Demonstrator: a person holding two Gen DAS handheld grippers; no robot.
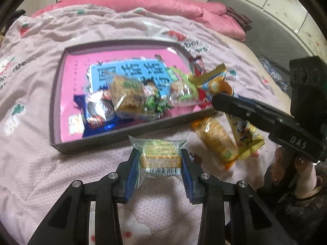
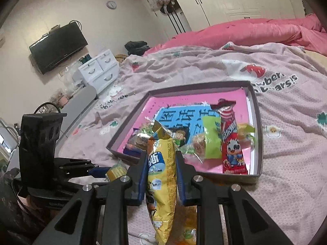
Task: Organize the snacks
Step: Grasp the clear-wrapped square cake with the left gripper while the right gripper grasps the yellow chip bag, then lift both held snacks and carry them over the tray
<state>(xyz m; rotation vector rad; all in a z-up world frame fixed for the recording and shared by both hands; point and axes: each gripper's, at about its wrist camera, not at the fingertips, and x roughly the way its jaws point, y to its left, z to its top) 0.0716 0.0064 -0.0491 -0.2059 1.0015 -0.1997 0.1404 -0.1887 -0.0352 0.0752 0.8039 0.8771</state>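
Observation:
A shallow grey box (image 1: pixel 130 127) with a pink floor lies on the bed and holds several wrapped snacks (image 1: pixel 126 100); it also shows in the right wrist view (image 2: pixel 258 122). My left gripper (image 1: pixel 160 161) is shut on a small clear-wrapped cake (image 1: pixel 160 153), just in front of the box's near wall. My right gripper (image 2: pixel 161 175) is shut on a long yellow snack bag (image 2: pixel 161 183), held upright before the box's near corner. In the left wrist view this bag (image 1: pixel 248 136) hangs beside an orange packet (image 1: pixel 216 140).
The bed has a pale pink strawberry-print blanket (image 1: pixel 40 173) and a bright pink quilt (image 1: pixel 143 0) at its far side. A red snack packet (image 2: pixel 231 140) lies in the box. White drawers (image 2: pixel 98 69) and a wall TV (image 2: pixel 59 47) stand beyond the bed.

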